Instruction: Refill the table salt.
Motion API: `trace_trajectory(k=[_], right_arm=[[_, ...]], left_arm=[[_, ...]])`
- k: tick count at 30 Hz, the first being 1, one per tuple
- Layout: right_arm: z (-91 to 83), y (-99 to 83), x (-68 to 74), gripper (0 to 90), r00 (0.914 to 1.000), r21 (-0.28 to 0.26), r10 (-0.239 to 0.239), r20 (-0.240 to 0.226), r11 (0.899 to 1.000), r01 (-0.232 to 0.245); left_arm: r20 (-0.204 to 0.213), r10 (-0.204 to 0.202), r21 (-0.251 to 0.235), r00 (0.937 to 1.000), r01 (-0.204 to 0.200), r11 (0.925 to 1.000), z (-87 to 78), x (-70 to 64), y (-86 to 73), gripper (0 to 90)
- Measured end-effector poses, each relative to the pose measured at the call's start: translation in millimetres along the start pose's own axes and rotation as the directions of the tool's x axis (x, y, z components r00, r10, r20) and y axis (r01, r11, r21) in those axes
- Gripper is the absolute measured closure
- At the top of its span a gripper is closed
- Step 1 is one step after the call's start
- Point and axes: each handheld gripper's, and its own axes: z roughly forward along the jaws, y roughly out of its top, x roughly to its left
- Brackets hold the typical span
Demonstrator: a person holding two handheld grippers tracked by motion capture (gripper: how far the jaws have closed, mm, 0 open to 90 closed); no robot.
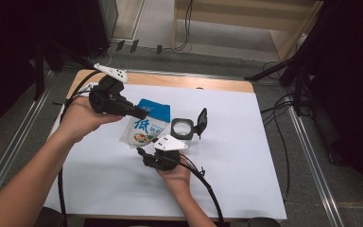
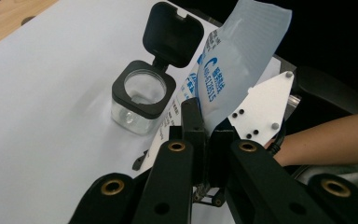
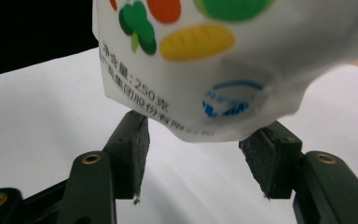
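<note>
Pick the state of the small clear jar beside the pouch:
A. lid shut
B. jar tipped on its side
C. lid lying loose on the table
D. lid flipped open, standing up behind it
D: the jar stands upright on the white table, and its hinged black lid is raised behind the open mouth.

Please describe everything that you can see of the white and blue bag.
The bag is a soft plastic pouch, white with a blue top, printed with coloured vegetables and Chinese text. It hangs above the white table cover, beside the open clear jar. The left tool pinches its edge; the right tool waits open under its bottom.
</note>
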Motion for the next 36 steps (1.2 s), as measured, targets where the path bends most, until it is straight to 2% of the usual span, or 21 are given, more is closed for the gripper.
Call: trace_trajectory(k=[3,7,12,14,16,18,19,22,23,24,25,28,31,32,33,36], right_arm=[[0.1,-4.5,-4.5,40.7,0.9997,0.028,0.011,0.022,1.0,-0.012],[2.6,-6.9,-6.8,40.2,0.9986,0.033,0.028,0.044,0.999,-0.029],[6.9,-8.1,-6.4,40.9,0.9974,0.013,0.042,0.058,0.999,-0.043],[6.8,-8.7,-6.9,44.3,0.9976,0.0,0.05,0.048,0.999,-0.05],[5.9,-8.1,-5.2,45.0,0.998,-0.006,0.041,0.049,0.999,-0.04],[2.6,-6.1,-2.2,49.5,0.9992,-0.036,0.006,0.04,0.999,-0.004],[2.0,-5.3,-0.8,49.5,0.9987,-0.035,-0.014,0.05,0.999,0.015],[1.7,-6.3,-1.9,49.5,0.999,-0.035,-0.007,0.043,0.999,0.009],[2.3,-6.7,-2.4,44.5,0.9991,-0.042,-0.005,0.042,0.999,0.007],[2.3,-6.7,-2.4,44.5,0.9991,-0.042,-0.005,0.042,0.999,0.007],[5.0,-7.2,-2.3,38.9,0.9996,-0.038,-0.008,0.028,0.999,0.009],[7.0,-8.4,-1.6,35.1,0.9995,-0.028,-0.011,0.03,1.0,0.012],[8.2,-10.9,-2.5,34.3,0.999,-0.017,0.005,0.044,1.0,-0.005],[6.6,-12.3,-4.3,36.6,0.9984,-0.038,0.026,0.051,0.999,-0.024],[6.6,-12.3,-4.3,36.6,0.9984,-0.038,0.026,0.051,0.999,-0.024],[6.1,-13.8,-9.9,37.4,0.9946,-0.046,0.086,0.058,0.995,-0.084]], left_arm=[[0.007,-0.015,-0.019,0.9999,0.015,0.9997,-3.7,0.8,-1.0,90.0],[0.029,-0.029,-0.022,0.9992,0.029,0.9993,-4.8,0.3,-1.1,90.0],[0.057,-0.047,-0.026,0.9973,0.048,0.9985,-2.0,-0.4,0.1,90.0],[0.051,-0.049,-0.026,0.9975,0.051,0.9984,0.3,0.5,0.1,90.0],[0.048,-0.057,-0.018,0.9973,0.058,0.9982,2.9,2.0,-0.5,90.0],[0.041,-0.058,-0.012,0.9975,0.058,0.9982,5.8,3.7,-1.2,90.0],[0.037,-0.057,-0.011,0.9977,0.058,0.9983,5.8,4.2,-1.3,90.0],[0.047,-0.059,-0.011,0.9971,0.06,0.9982,5.5,2.4,-1.0,90.0],[0.046,-0.059,-0.009,0.9972,0.059,0.9982,5.7,1.4,-0.7,90.0],[0.042,-0.062,-0.013,0.9972,0.062,0.998,6.2,0.6,-0.5,90.0],[0.044,-0.064,-0.007,0.997,0.065,0.9979,6.7,0.4,-0.2,90.0],[0.051,-0.073,-0.01,0.996,0.073,0.9973,7.1,1.6,-0.2,90.0],[0.068,-0.087,-0.031,0.9938,0.089,0.9955,4.7,3.4,-0.5,90.0],[0.078,-0.092,-0.042,0.9927,0.096,0.9945,4.1,3.8,-0.6,90.0],[0.083,-0.093,-0.044,0.9922,0.097,0.9943,3.1,4.1,-0.7,90.0],[0.104,-0.099,-0.059,0.9897,0.105,0.9927,0.5,3.4,-0.3,90.0]])
